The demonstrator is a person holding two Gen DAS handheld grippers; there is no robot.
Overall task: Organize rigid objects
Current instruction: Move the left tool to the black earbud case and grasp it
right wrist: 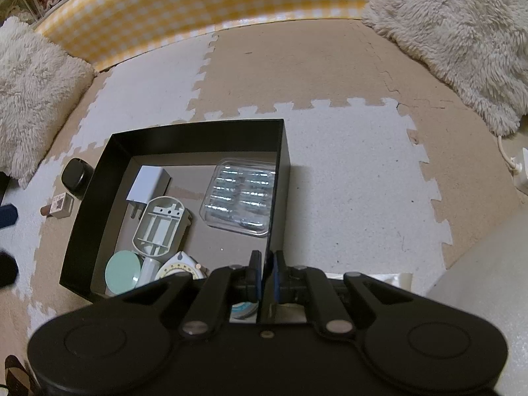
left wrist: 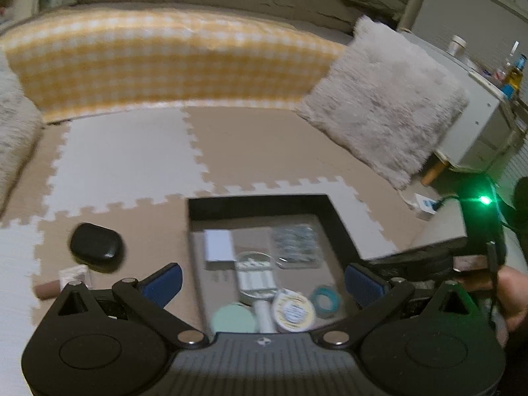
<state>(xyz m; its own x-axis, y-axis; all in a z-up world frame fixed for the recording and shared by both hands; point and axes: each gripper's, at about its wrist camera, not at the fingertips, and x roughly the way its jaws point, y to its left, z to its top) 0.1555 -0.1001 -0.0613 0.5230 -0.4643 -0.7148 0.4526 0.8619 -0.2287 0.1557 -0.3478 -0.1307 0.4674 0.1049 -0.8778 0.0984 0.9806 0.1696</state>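
Observation:
A black open box (right wrist: 184, 124) sits on the foam floor mat. It holds a white charger (right wrist: 147, 185), a clear blister pack (right wrist: 239, 194), a grey oval part (right wrist: 161, 226), a mint round lid (right wrist: 122, 272) and tape rolls. My right gripper (right wrist: 266, 272) is shut on the box's right wall (right wrist: 280, 198). My left gripper (left wrist: 262, 282) is open and empty, above the box (left wrist: 257, 203). A black case (left wrist: 95, 246) and a small stamp-like block (left wrist: 71, 277) lie on the mat left of the box; both also show in the right wrist view (right wrist: 76, 173).
Fluffy cushions (right wrist: 458, 33) (right wrist: 29, 92) and a yellow checked bolster (left wrist: 158, 62) border the mat (right wrist: 346, 178). A white cabinet (left wrist: 475, 122) with bottles stands at the right. A white plug and cable (right wrist: 518, 168) lie by the right cushion.

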